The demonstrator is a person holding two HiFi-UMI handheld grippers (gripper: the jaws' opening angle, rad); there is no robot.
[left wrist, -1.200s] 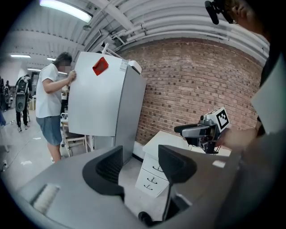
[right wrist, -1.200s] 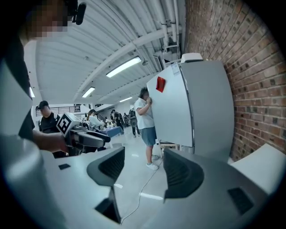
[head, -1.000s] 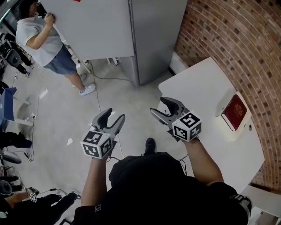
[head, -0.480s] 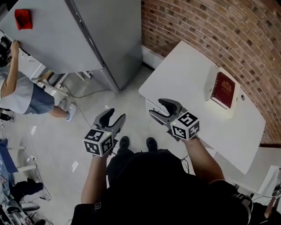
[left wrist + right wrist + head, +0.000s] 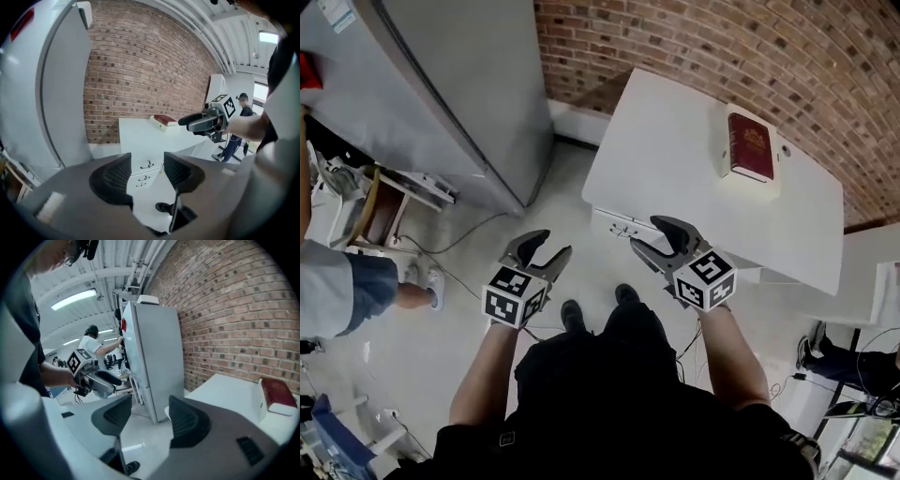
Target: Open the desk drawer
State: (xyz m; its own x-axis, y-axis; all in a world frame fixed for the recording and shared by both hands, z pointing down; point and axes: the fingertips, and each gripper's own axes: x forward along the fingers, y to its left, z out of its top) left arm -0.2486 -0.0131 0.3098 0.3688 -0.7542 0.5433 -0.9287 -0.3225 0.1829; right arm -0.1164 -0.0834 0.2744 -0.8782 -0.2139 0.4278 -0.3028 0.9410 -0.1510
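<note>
Holding left gripper point(image 5: 547, 246) low, angled forward-down; jaws apart, just been closing a little, nothing between. Holding right gripper point(image 5: 649, 234) beside it, angled likewise; jaws apart, empty. Both forearms point(image 5: 483, 370) stretched forward, grippers not touching.

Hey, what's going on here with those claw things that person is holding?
A person stands facing a white desk, holding a two-jaw gripper in each hand. The left gripper and the right gripper are both open and empty, held in the air short of the desk. The left one's jaws have just been closing slightly, with nothing between them. The drawers look shut and untouched. A red book lies on a white box on the desk top.
</note>
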